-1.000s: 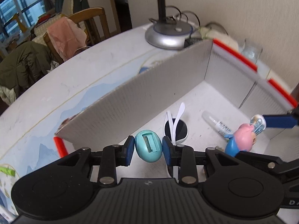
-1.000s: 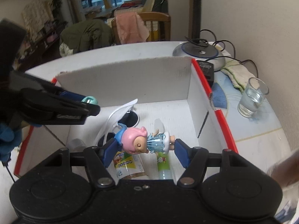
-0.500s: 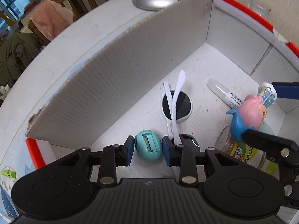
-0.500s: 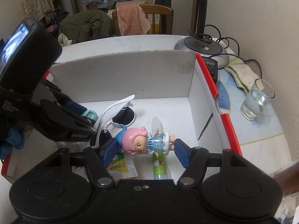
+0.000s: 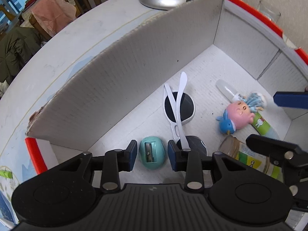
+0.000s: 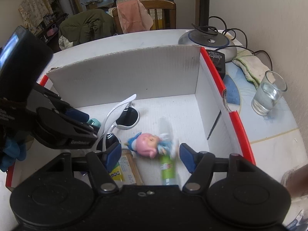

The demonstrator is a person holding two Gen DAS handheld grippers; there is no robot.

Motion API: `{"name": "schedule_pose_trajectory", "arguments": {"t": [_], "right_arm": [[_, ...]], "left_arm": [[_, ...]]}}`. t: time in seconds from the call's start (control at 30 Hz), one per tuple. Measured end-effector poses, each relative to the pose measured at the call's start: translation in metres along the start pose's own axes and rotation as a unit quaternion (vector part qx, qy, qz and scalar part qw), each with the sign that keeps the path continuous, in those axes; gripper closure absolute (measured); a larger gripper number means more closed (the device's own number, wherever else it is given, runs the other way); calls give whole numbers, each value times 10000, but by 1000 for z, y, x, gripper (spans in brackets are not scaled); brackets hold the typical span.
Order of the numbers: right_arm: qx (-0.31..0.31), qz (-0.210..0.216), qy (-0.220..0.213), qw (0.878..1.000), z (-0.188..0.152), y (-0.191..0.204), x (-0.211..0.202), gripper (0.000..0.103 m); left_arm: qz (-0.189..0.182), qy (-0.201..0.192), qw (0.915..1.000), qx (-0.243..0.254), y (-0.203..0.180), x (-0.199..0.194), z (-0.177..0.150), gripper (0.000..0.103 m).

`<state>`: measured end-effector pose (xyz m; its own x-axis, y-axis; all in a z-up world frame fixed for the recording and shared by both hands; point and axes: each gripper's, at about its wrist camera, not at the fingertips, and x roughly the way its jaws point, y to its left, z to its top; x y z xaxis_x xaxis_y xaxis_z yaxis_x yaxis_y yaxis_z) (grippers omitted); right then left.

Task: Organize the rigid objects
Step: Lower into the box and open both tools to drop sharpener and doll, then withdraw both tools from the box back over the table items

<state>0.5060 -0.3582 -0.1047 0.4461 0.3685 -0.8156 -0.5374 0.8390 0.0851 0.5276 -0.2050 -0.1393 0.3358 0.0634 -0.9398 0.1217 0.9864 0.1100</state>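
A white cardboard box with red edges (image 5: 119,80) (image 6: 123,73) holds the objects. My left gripper (image 5: 152,155) is open inside the box, its pads a little apart from a teal egg-shaped pencil sharpener (image 5: 152,155) lying on the box floor. My right gripper (image 6: 150,154) is open above a pink and blue doll (image 6: 148,146) (image 5: 238,115), which lies blurred on a green tube (image 6: 167,163) (image 5: 259,121). White sunglasses (image 5: 179,107) (image 6: 125,115) and a glass jar (image 5: 248,157) (image 6: 125,169) also lie in the box.
A lamp base (image 6: 207,40) with cables and a black adapter (image 6: 217,57) stand behind the box. A glass of water (image 6: 269,94) and a cloth (image 6: 252,65) are to the right. Chairs with clothes (image 6: 134,13) stand past the table's far edge.
Both grippers went down into the box and opened. The sharpener now rests on the box floor between the left pads; the doll dropped from the right gripper onto the green tube.
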Motion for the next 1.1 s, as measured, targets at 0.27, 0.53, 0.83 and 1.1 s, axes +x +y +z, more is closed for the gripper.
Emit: {"name": "schedule_pose_trajectory", "arguments": {"t": [0.27,0.53,0.83,1.1], "right_arm": [[44,-9,-105,9999,0,3,-10,36],[39,5,-282,9996,-2,11,-30,31],[110,24,-623,9980,-6,23,-60,23],[136,111,-855,9962,-14,44,-83,15]], "left_arm": [[-152,-426,9987,-222,9,-26,-10,50],[-327,-867,9950,-362,13,-62,-26,49],[-509,-1275,9894,-468,16,-103,-49,49],[-577,-1622,9824,-720,33,-134,-83,35]]}}
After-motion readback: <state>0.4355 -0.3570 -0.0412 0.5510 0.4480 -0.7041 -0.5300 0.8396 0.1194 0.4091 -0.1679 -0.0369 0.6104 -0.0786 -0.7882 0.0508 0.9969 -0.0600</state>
